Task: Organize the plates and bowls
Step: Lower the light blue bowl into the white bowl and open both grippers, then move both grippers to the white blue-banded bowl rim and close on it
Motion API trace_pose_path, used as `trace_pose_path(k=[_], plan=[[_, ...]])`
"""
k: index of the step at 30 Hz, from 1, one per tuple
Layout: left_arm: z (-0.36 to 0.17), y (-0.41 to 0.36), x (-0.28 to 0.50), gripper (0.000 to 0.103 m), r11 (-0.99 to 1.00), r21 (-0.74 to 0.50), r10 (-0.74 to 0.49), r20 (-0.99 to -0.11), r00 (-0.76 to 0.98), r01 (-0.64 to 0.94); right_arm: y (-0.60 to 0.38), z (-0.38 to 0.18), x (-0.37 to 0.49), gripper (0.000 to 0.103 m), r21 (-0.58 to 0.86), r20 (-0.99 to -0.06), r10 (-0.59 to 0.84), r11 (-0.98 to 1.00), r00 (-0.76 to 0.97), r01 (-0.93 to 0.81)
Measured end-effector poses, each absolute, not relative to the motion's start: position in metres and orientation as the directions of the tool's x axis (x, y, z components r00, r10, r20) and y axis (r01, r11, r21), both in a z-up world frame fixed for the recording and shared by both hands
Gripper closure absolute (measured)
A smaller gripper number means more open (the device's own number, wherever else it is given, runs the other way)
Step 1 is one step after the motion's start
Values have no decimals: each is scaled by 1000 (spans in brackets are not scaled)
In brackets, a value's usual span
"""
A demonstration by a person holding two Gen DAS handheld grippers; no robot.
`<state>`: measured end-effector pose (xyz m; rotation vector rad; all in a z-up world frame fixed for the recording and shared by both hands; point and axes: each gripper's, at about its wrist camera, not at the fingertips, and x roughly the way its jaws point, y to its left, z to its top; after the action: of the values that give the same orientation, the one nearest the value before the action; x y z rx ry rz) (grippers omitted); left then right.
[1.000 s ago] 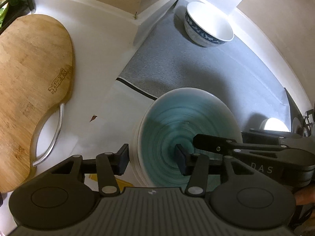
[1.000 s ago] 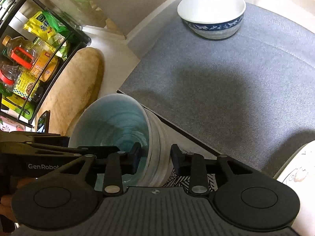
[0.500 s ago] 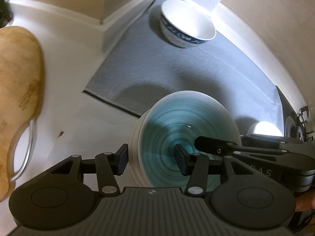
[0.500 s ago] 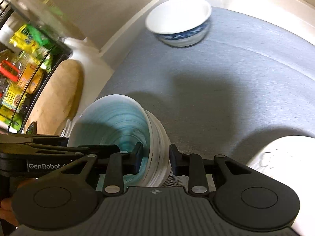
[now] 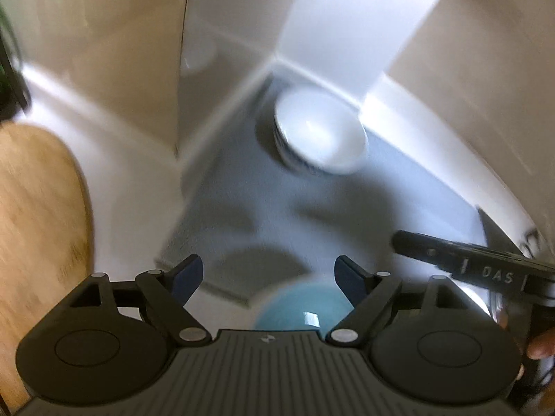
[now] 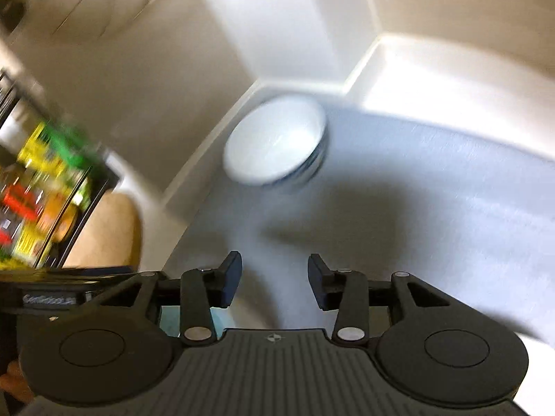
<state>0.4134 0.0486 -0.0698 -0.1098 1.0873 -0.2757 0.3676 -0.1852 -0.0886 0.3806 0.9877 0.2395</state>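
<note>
A teal bowl (image 5: 301, 306) sits low in the left wrist view, just below and behind my left gripper (image 5: 269, 275), whose jaws are wide apart and empty. A sliver of the bowl (image 6: 170, 319) shows under my right gripper (image 6: 274, 277), which is also open and clear of it. A white bowl with a blue rim (image 5: 319, 131) stands at the far corner of the grey mat (image 5: 399, 201); it also shows in the right wrist view (image 6: 277, 142). Both views are motion-blurred.
A wooden cutting board (image 5: 38, 208) lies on the white counter at left. A rack of packets and bottles (image 6: 38, 190) stands at far left. A white plate's edge (image 6: 534, 371) shows at lower right. Walls close the corner behind the mat.
Both grippers have opened and let go of the teal bowl's rim, then lifted and tilted up and back. The bowl now rests by the mat's near edge.
</note>
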Motion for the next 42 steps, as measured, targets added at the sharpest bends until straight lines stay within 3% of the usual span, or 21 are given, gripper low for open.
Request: trace_pose_path(k=[3, 10, 25, 42], plan=[[-69, 36, 430, 8, 973, -188, -231, -837, 495, 137, -196, -89, 388, 58, 405, -751, 325, 914, 574, 12], [-87, 21, 472, 8, 989, -144, -140, -839, 526, 33, -209, -106, 428, 58, 396, -746, 273, 915, 608, 76], [-122, 2, 528, 8, 984, -163, -100, -849, 519, -78, -194, -154, 489, 56, 398, -774, 284, 913, 565, 86], [-138, 1, 544, 8, 978, -168, -95, -883, 460, -120, -185, -172, 502, 55, 394, -777, 284, 915, 561, 82]])
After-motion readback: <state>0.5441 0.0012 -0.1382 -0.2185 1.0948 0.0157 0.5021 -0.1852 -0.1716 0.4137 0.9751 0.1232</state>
